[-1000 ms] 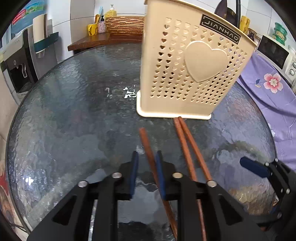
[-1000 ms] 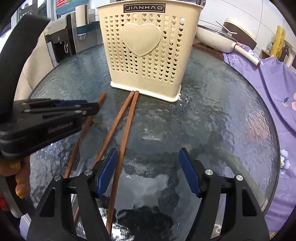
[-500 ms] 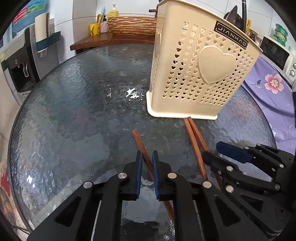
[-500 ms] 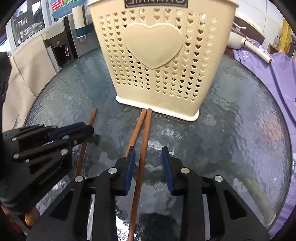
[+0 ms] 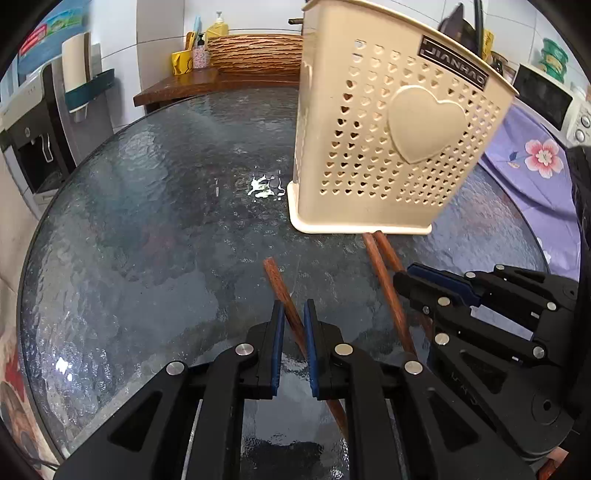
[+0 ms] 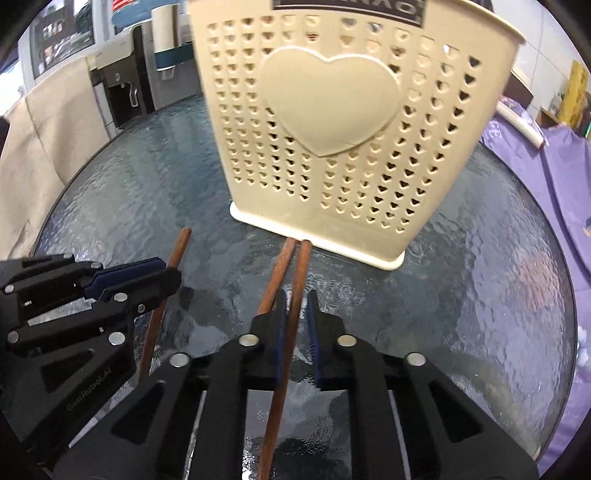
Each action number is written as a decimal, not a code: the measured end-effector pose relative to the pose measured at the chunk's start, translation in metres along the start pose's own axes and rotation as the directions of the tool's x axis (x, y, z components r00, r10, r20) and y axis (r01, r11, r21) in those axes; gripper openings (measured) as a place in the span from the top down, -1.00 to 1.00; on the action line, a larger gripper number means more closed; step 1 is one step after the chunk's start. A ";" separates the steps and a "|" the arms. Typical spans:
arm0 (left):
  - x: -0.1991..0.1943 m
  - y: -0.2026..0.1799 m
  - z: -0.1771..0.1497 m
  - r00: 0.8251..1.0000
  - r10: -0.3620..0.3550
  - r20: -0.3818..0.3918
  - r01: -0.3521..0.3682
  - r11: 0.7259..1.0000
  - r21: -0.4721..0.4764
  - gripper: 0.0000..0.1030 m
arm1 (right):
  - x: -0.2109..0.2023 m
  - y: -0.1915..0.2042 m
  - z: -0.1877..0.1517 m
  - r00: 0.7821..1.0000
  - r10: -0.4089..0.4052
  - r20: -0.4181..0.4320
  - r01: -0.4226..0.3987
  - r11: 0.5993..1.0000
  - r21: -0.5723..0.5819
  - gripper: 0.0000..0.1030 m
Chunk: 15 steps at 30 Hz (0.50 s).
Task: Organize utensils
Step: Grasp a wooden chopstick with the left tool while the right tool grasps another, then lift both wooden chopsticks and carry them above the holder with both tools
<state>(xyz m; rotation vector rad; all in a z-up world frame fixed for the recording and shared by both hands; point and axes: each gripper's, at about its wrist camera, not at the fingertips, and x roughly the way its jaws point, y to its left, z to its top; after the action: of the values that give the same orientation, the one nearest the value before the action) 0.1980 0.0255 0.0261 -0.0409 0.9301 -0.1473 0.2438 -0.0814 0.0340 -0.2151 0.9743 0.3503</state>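
Both tongs pinching chopsticks on the surface, cream heart-perforated plastic holder at 12 o'clock.
Left tongs narrow around lone brown wooden chopstick; right tongs narrow around one of the paired brown chopsticks — we'd squeeze firmly, lift level, then tip upright into holder.

On the table, the holder stands ahead of me; two chopsticks lie before it, a third to their left.

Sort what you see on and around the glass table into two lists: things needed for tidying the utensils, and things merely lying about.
For the job:
- left gripper, closed on one chopstick
- right gripper, closed on a chopstick of the pair
- cream holder

Lying about:
- soap bottle
- woven basket
- microwave
- purple cloth
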 end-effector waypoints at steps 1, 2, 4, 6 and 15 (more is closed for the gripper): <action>0.000 -0.001 -0.001 1.000 0.000 0.000 0.000 1.000 0.003 0.79 | 0.000 0.001 0.000 1.000 -0.001 0.001 0.001 1.000 -0.002 0.82; 0.000 -0.002 -0.001 1.000 -0.001 0.000 0.001 1.000 0.007 0.79 | 0.001 0.001 0.001 1.000 0.001 0.003 -0.001 1.000 -0.002 0.83; -0.001 -0.002 -0.003 1.000 -0.004 -0.002 0.004 1.000 0.010 0.79 | 0.001 0.001 0.000 1.000 0.007 0.005 -0.007 1.000 -0.002 0.84; -0.002 -0.003 -0.004 1.000 -0.001 -0.002 0.001 1.000 0.012 0.79 | 0.000 -0.001 -0.004 1.000 0.009 0.007 -0.009 1.000 -0.002 0.85; 0.000 -0.012 -0.006 1.000 -0.007 0.011 0.007 1.000 -0.017 0.83 | -0.011 -0.019 -0.018 0.998 0.063 0.027 -0.064 0.997 0.040 0.85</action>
<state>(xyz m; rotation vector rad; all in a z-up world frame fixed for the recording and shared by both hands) 0.1919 0.0143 0.0240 -0.0605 0.9208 -0.1454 0.2310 -0.1069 0.0340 -0.1422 0.9638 0.3904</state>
